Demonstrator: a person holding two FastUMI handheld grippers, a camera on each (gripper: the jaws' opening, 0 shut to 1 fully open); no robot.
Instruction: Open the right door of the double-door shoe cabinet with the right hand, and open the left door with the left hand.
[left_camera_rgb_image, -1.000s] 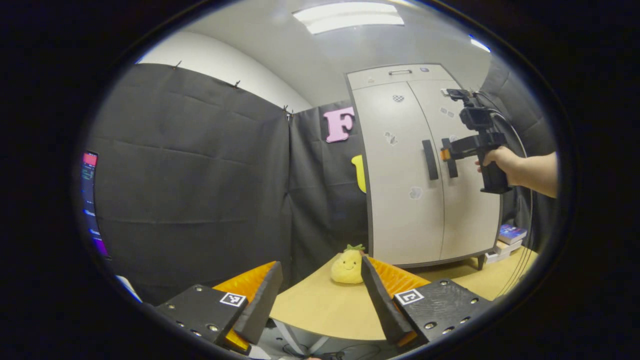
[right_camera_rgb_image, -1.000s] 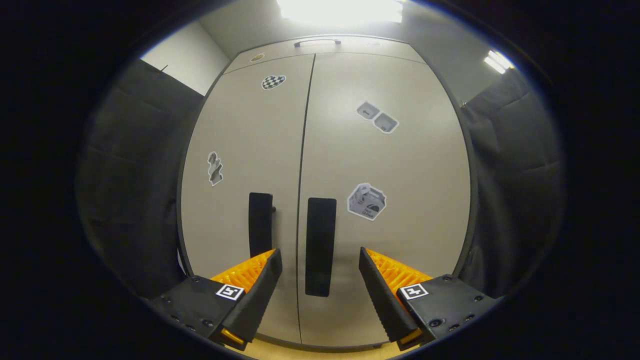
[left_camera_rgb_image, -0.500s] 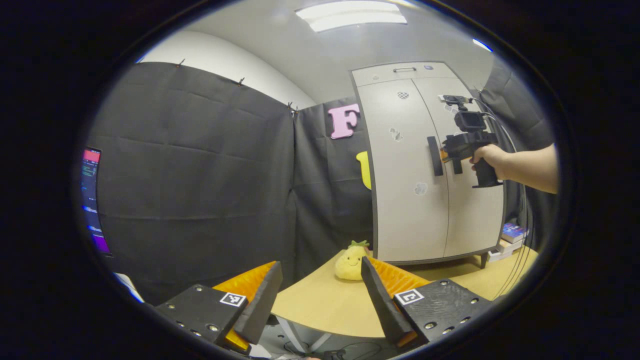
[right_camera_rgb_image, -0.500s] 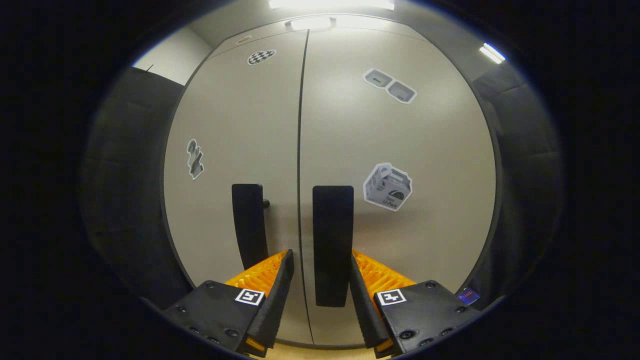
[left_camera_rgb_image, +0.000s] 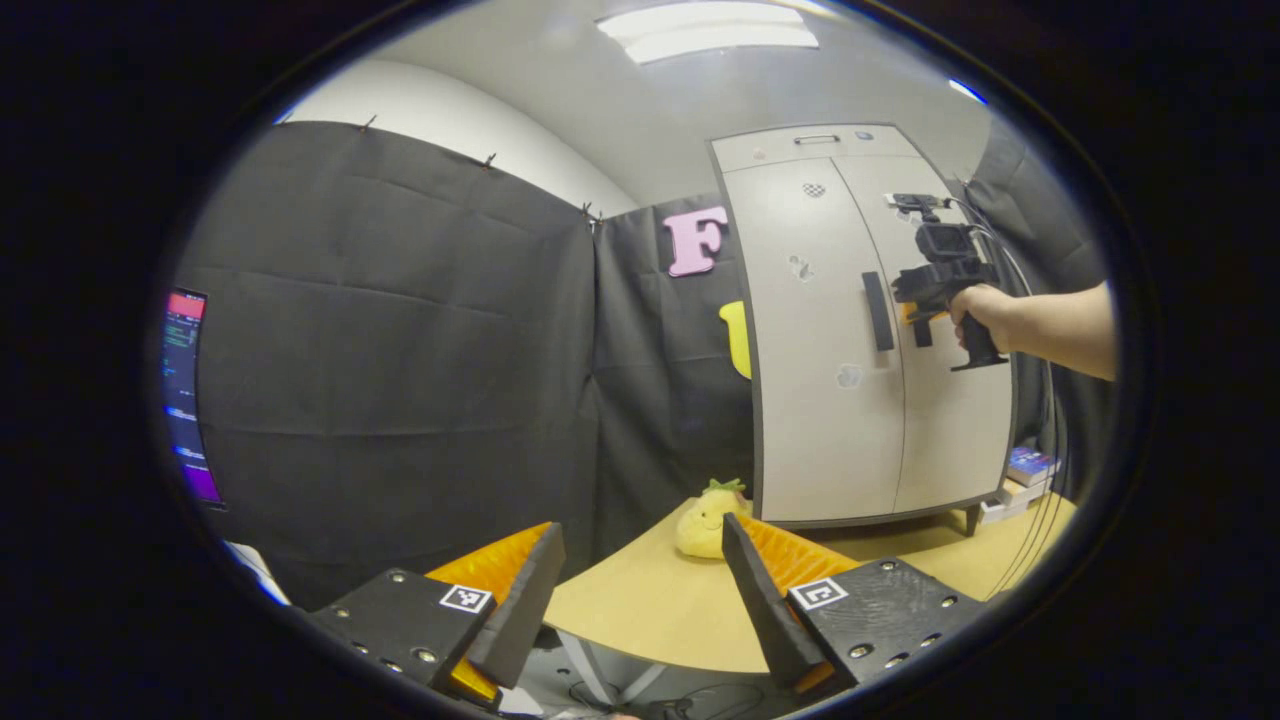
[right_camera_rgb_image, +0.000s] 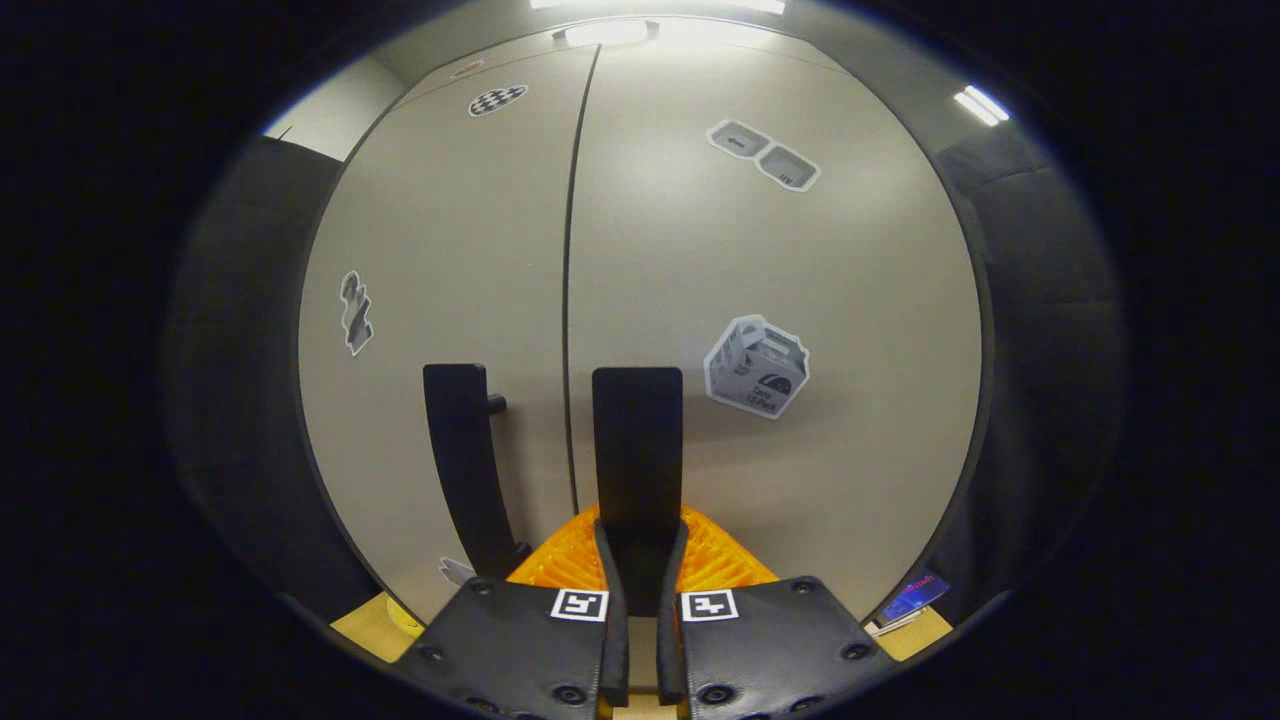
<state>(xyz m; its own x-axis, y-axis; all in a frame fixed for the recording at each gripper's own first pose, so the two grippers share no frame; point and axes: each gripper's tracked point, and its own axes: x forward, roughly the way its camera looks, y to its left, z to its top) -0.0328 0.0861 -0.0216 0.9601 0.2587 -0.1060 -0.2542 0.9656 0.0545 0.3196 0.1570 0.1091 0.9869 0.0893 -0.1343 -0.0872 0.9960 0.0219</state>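
Note:
The pale grey double-door shoe cabinet (left_camera_rgb_image: 850, 330) stands at the far right of the left gripper view, both doors closed. In the right gripper view my right gripper (right_camera_rgb_image: 640, 555) is shut on the right door's black bar handle (right_camera_rgb_image: 637, 440). The left door's black handle (right_camera_rgb_image: 460, 450) hangs free beside it. The left gripper view shows a hand (left_camera_rgb_image: 985, 315) holding the right gripper (left_camera_rgb_image: 925, 300) at the right door's handle. My left gripper (left_camera_rgb_image: 640, 590) is open, far from the cabinet, with nothing between its fingers.
A yellow plush fruit (left_camera_rgb_image: 705, 515) sits on the wooden table (left_camera_rgb_image: 650, 620) at the cabinet's foot. Books (left_camera_rgb_image: 1020, 470) lie stacked beside the cabinet's right leg. Black cloth walls (left_camera_rgb_image: 400, 350) enclose the booth, and a screen (left_camera_rgb_image: 185, 390) glows at far left.
My right gripper moved up to the right door's handle and its fingers came together on it. The left gripper stayed open and barely shifted.

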